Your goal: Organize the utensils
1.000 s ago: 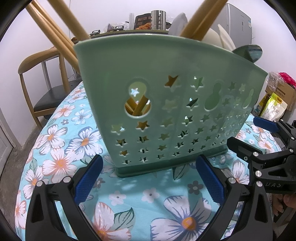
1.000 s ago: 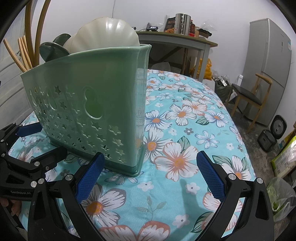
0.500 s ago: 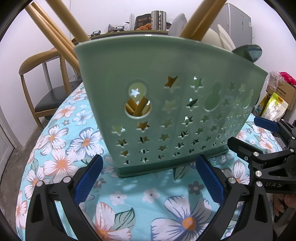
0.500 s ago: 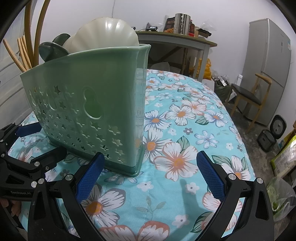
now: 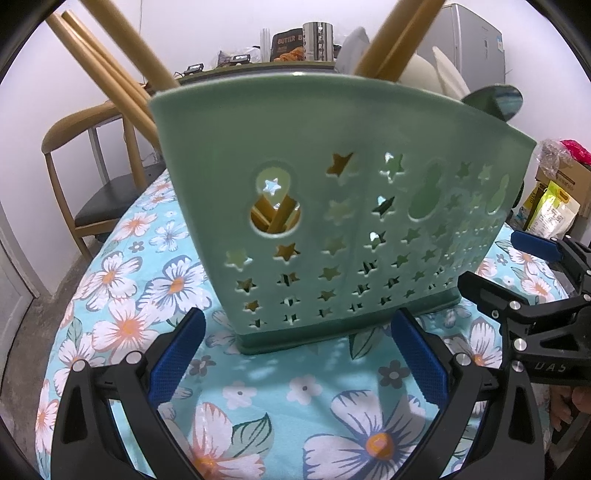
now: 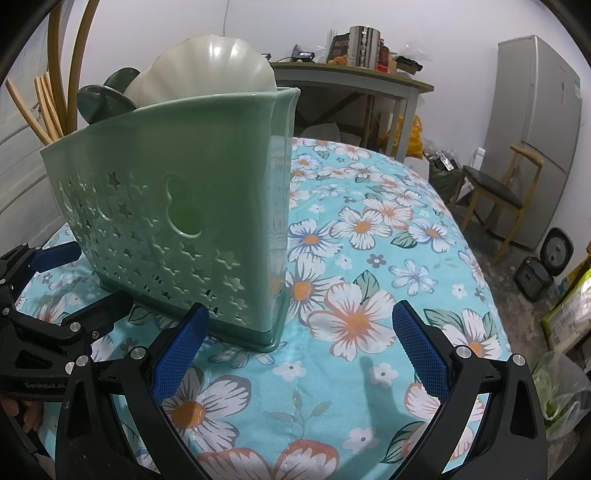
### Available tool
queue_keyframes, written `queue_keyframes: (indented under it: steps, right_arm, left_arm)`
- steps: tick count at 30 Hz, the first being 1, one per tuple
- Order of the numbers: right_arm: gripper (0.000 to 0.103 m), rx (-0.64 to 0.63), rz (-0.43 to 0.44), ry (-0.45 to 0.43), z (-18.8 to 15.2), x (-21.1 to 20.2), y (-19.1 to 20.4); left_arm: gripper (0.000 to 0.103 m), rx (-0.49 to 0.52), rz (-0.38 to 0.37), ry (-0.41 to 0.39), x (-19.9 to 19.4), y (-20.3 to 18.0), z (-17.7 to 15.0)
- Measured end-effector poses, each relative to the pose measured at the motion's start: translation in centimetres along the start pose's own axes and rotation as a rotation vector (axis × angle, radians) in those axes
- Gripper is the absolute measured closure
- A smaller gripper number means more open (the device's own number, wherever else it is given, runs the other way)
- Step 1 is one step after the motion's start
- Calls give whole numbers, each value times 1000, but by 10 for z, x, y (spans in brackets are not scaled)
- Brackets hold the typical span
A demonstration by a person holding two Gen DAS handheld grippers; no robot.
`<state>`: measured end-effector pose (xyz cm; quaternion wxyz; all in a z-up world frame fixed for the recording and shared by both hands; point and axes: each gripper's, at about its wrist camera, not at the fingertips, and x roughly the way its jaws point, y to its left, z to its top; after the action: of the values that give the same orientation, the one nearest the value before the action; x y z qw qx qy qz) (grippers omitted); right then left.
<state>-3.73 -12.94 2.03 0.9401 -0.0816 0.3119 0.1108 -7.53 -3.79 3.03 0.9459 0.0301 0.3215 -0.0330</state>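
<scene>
Both grippers, left (image 5: pixel 297 349) and right (image 6: pixel 301 345), are hovering with fingers spread wide, empty, beside the caddy (image 5: pixel 332 206) standing on the surface (image 6: pixel 369 258)

I worked at a table under a turquoise flowered cloth (image 6: pixel 369 229), and I place the room from there. Beyond its far edge stood a grey side table (image 6: pixel 354 79) against the white wall (image 6: pixel 443 33), cluttered with a steel canister (image 6: pixel 364 46) and packets. Right of my table a grey refrigerator (image 6: pixel 535 133) filled the corner, a wooden chair with a dark seat (image 6: pixel 495 192) in front of it, and a small round appliance (image 6: pixel 557 251) on the bare concrete floor (image 6: pixel 517 295). Left of my table stood another wooden chair (image 5: pixel 92 173). The light was even and cool.
</scene>
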Motion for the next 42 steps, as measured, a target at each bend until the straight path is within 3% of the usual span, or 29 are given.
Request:
queue_keyframes:
  steps: [42]
  right_arm:
    - [7, 7, -17, -8, 0, 1, 0]
  left_arm:
    - [5, 40, 11, -5, 0, -8, -1]
